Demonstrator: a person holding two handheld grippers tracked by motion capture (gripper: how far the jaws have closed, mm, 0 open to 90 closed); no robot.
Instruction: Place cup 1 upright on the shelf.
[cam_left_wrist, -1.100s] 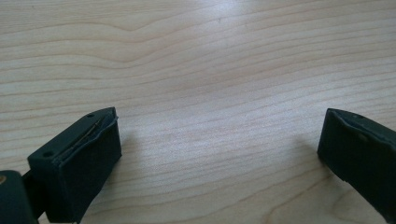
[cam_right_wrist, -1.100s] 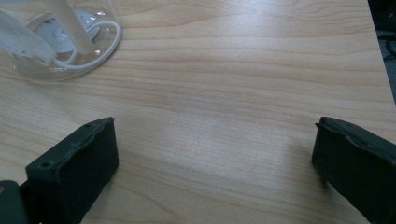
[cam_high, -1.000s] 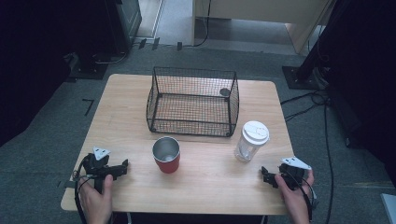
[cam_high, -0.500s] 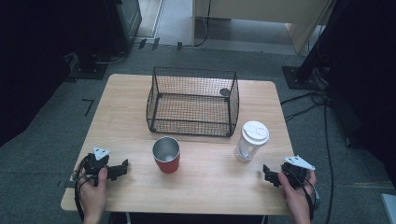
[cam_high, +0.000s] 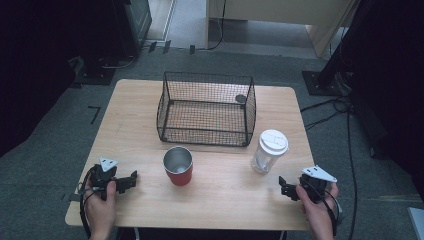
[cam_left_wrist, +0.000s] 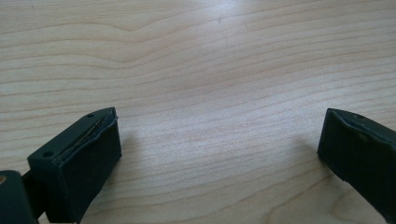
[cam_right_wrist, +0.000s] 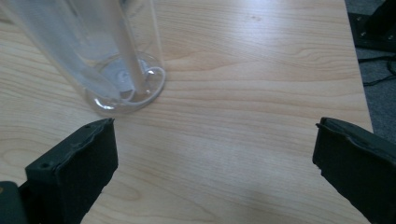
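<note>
A red cup (cam_high: 178, 166) with a steel inside stands at the table's front middle. A clear plastic cup (cam_high: 269, 150) with a white lid stands to its right; its base (cam_right_wrist: 122, 84) appears close ahead and left of my right gripper's jaws. Behind both sits a black wire basket (cam_high: 206, 108). My left gripper (cam_high: 131, 180) rests at the front left, open, with bare wood between its jaws (cam_left_wrist: 219, 154). My right gripper (cam_high: 284, 188) is at the front right, open and holding nothing (cam_right_wrist: 215, 158).
The wooden table (cam_high: 135, 125) stands on grey carpet. A small dark round object (cam_high: 240, 98) lies in the basket's far right corner. Cables (cam_high: 330, 107) run over the floor to the right, and dark equipment stands around the table.
Both hands have drawn slightly back toward the table's front edge. Cups and basket have not moved.
</note>
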